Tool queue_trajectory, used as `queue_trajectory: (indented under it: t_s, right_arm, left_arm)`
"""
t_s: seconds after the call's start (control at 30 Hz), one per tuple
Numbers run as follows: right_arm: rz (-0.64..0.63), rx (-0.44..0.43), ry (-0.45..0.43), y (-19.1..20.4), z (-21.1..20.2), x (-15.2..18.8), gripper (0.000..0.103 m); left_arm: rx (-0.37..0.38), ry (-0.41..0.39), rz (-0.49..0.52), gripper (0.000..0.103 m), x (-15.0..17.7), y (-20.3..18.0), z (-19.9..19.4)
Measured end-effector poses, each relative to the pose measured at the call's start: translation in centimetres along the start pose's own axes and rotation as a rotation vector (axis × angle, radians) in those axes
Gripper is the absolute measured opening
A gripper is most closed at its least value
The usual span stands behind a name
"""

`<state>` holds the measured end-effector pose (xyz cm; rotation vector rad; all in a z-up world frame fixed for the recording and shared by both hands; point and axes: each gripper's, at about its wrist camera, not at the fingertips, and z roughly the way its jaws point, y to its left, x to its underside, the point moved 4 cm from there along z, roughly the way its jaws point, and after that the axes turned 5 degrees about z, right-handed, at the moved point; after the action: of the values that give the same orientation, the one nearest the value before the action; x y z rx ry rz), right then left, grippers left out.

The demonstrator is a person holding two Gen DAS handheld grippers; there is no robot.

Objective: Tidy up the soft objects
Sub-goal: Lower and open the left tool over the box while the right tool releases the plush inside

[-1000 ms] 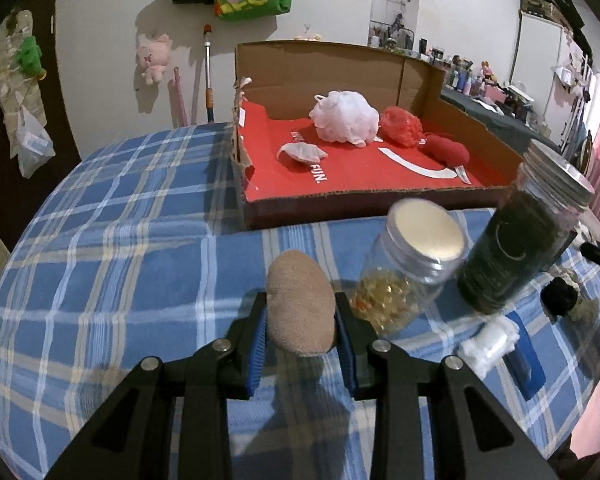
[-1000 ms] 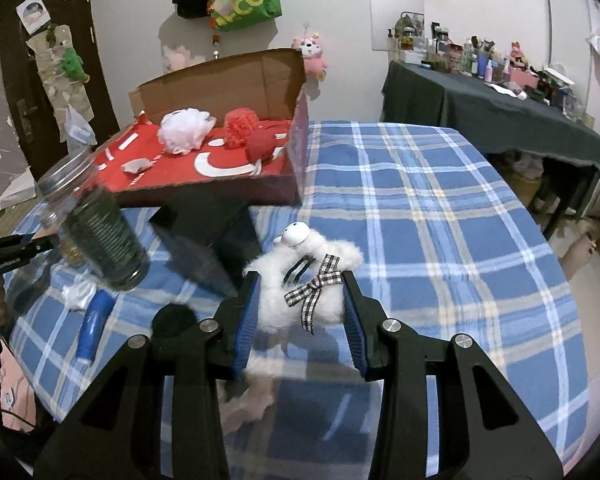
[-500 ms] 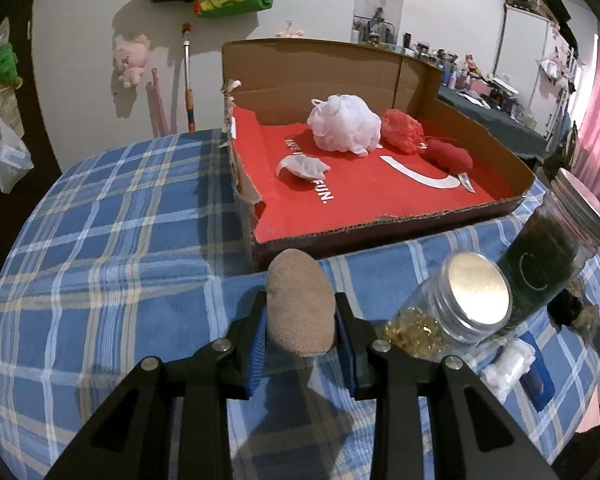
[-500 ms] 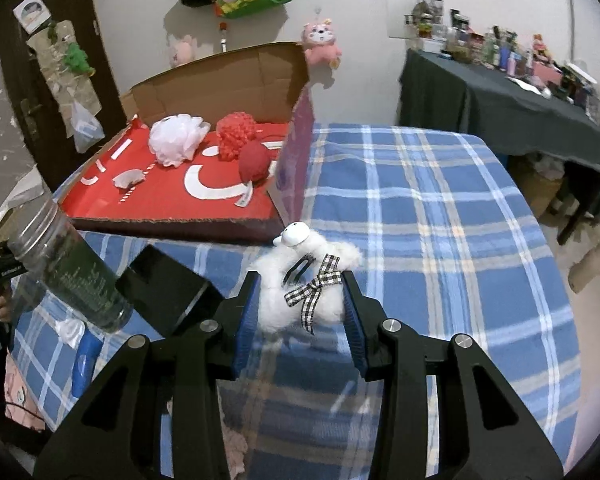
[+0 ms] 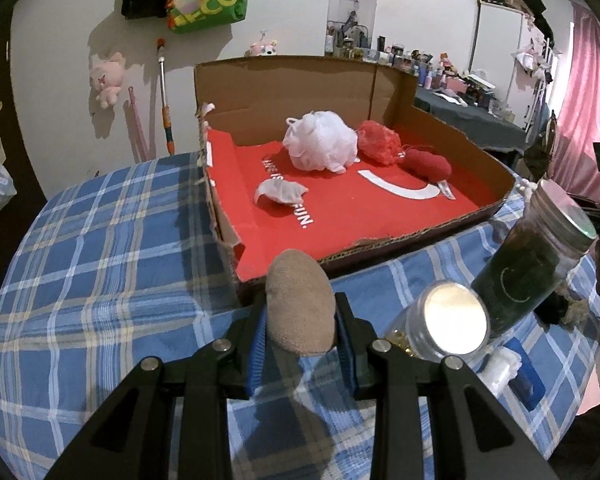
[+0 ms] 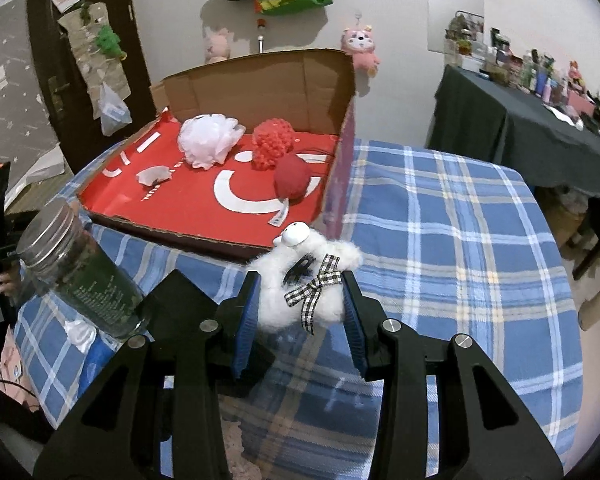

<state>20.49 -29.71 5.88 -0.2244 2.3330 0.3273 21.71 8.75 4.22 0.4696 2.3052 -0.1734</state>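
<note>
My left gripper (image 5: 301, 322) is shut on a tan soft pad (image 5: 300, 304), held above the table just before the near edge of the red-lined cardboard box (image 5: 440, 228). My right gripper (image 6: 300, 312) is shut on a white fluffy plush with a checked bow (image 6: 304, 280), held near the box's (image 6: 204, 240) front right corner. In the box lie a white bath pouf (image 5: 320, 146), a red pouf (image 5: 380, 142), a red plush (image 5: 426, 164) and a small white scrap (image 5: 280, 191); the white pouf also shows in the right wrist view (image 6: 208, 140).
A dark glass jar (image 5: 528, 268) and a clear jar with a silver lid (image 5: 452, 324) stand on the blue plaid table (image 5: 100, 260) right of my left gripper. A blue and white item (image 5: 520, 376) lies beside them. A black-draped side table (image 6: 532, 136) stands at the right.
Both grippers have moved closer to the box with their soft objects still held. The jars have shifted right and lower in the left wrist view.
</note>
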Motion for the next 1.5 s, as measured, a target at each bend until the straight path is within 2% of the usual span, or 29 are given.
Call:
queue_trajectory:
  t_s: [0.43, 0.6, 0.83, 0.93, 1.13, 1.33, 1.5]
  right_arm:
    - [-0.079, -0.033, -0.002, 2.2, 0.4, -1.3, 0.037]
    - [-0.116, -0.048, 0.015, 3.4, 1.3, -2.5, 0.037]
    - [-0.172, -0.048, 0.107, 4.9, 4.3, -4.5, 0.037]
    - [-0.182, -0.037, 0.157, 5.1, 5.6, -5.0, 0.037]
    - [-0.200, 0.036, 0.280, 5.4, 8.8, -5.8, 0.037]
    - [-0.211, 0.078, 0.350, 5.5, 10.7, -6.1, 0.040]
    - [-0.237, 0.129, 0.383, 5.5, 12.0, -6.2, 0.040]
  left_arm:
    - [0.044, -0.022, 0.044, 0.033, -2.4, -0.9, 0.0]
    - [0.061, -0.001, 0.057, 0.033, -3.9, -1.1, 1.1]
    - [0.073, 0.070, 0.073, 0.033, -5.8, -1.4, 3.7]
    - [0.072, 0.123, 0.063, 0.033, -6.2, -1.3, 5.2]
    - [0.050, 0.220, 0.030, 0.033, -6.5, -0.8, 7.7]
    - [0.020, 0.267, 0.037, 0.034, -6.7, -0.7, 9.4]
    - [0.014, 0.278, 0.041, 0.037, -6.9, -0.7, 10.0]
